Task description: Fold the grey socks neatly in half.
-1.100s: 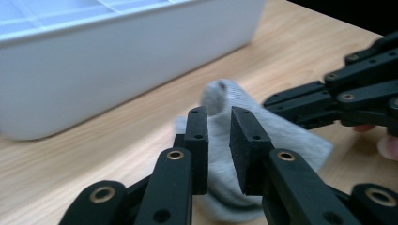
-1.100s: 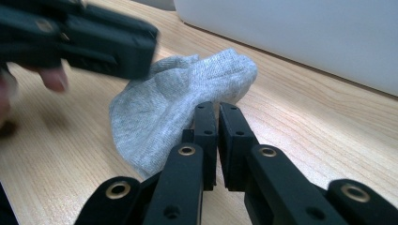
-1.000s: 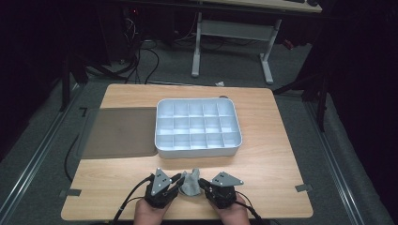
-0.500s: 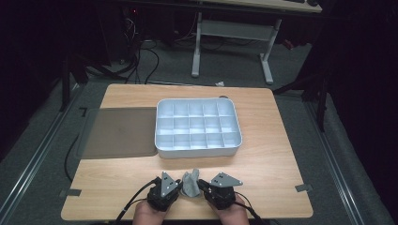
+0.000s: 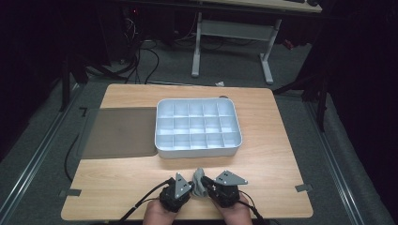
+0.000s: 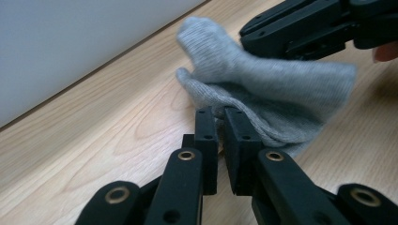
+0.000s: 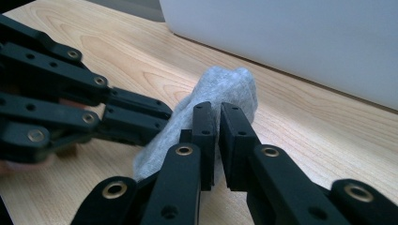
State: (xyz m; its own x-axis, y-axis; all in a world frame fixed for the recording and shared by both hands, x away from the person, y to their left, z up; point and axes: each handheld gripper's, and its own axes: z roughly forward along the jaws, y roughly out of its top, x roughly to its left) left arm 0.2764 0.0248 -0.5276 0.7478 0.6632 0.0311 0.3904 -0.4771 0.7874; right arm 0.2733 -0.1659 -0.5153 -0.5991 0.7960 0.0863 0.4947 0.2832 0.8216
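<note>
With the grey cloth [image 5: 199,182] at the near edge of the desk [image 5: 281,154], the left gripper [image 6: 219,112], whose jaws had just been closing, and the right gripper [image 7: 219,108] each pinched an edge; both grips needed to be kept firm.

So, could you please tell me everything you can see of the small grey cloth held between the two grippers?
The small grey knitted cloth looks soft and ribbed, perhaps a sock. It is bunched and crumpled, its rounded end raised, its lower folds apparently on the light wooden table near the front edge, in front of the white compartment tray. The left hand-held gripper pinches one edge, its jaws having just been closing on the cloth; the right hand-held gripper clamps the opposite side.
</note>
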